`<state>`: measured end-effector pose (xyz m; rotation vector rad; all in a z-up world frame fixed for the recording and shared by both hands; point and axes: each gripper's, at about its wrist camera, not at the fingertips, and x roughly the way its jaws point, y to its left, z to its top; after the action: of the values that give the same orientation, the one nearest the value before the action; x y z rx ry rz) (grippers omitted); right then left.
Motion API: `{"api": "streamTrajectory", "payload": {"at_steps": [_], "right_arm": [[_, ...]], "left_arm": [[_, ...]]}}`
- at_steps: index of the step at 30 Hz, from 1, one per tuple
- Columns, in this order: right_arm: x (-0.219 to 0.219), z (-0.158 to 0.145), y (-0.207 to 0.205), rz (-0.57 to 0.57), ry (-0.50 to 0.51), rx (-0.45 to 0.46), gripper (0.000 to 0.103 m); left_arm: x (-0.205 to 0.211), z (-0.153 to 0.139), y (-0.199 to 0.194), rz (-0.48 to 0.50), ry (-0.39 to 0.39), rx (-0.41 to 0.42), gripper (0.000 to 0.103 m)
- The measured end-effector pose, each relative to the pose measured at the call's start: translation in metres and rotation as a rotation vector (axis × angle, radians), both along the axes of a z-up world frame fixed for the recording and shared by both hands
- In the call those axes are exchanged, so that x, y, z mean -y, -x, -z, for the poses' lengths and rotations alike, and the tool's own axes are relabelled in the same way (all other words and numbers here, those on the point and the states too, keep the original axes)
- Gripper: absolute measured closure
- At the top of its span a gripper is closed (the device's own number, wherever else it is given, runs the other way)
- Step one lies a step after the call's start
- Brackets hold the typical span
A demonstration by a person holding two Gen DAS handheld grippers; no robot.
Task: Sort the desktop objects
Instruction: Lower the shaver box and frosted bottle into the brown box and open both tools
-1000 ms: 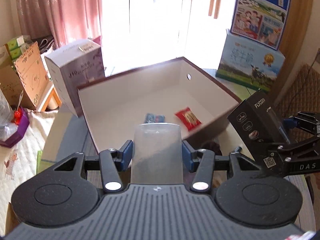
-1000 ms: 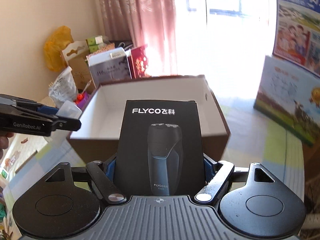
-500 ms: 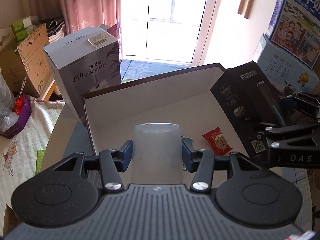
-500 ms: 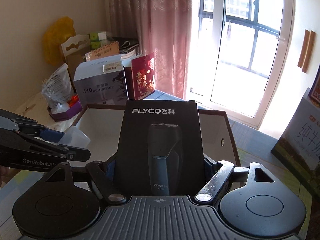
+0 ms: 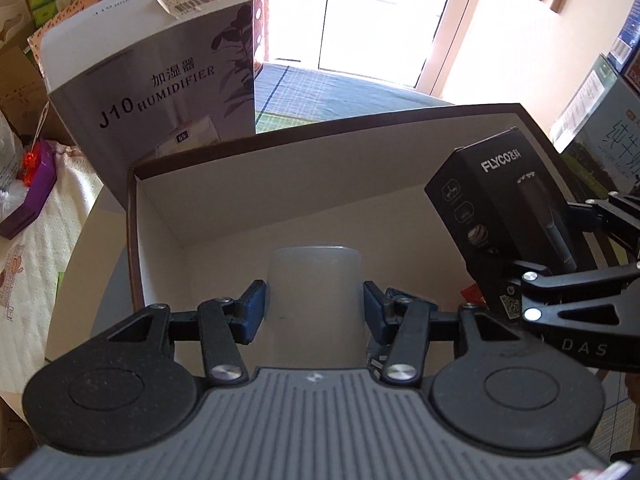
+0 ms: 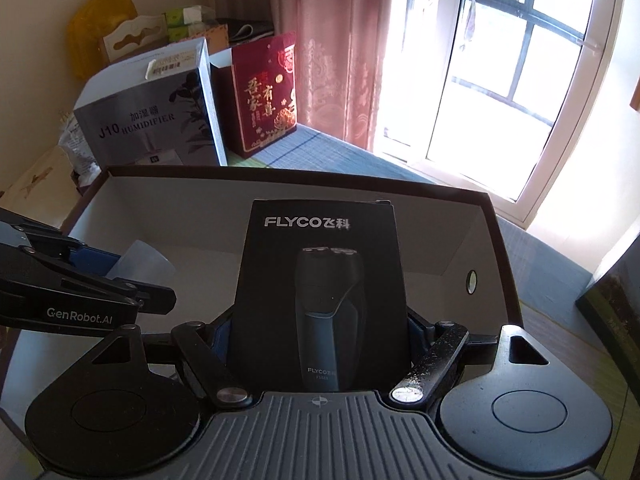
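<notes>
2 grippers hang over the open storage box (image 5: 208, 184): left gripper (image 5: 314, 306) clamps a frosted plastic cup (image 5: 316, 280), right gripper (image 6: 320, 340) grips the black shaver box (image 6: 320, 280).

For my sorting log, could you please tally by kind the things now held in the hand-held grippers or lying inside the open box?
Translucent cup, in left hand-held gripper: 1
Black shaver carton, in right hand-held gripper: 1
Red snack packet, mostly hidden, on floor of open box: 1
Blue item, partly hidden, on box floor: 1
Total: 4
</notes>
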<state>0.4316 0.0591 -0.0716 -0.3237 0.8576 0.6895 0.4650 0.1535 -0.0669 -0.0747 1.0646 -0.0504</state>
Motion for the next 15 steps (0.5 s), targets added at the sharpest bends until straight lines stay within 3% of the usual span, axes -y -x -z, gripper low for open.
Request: {"api": "streamTrajectory", "payload": {"at_steps": [10,15], "right_arm": [[-0.009,0.017,-0.026,-0.008,0.012,-0.054,0.027],[-0.008,0.021,-0.032,-0.013,0.017,-0.068,0.027]], "left_arm": [[0.004,0.024,-0.024,-0.045,0.002,-0.019,0.056],[0.005,0.026,-0.024,-0.035,0.001,-0.015,0.044]]}}
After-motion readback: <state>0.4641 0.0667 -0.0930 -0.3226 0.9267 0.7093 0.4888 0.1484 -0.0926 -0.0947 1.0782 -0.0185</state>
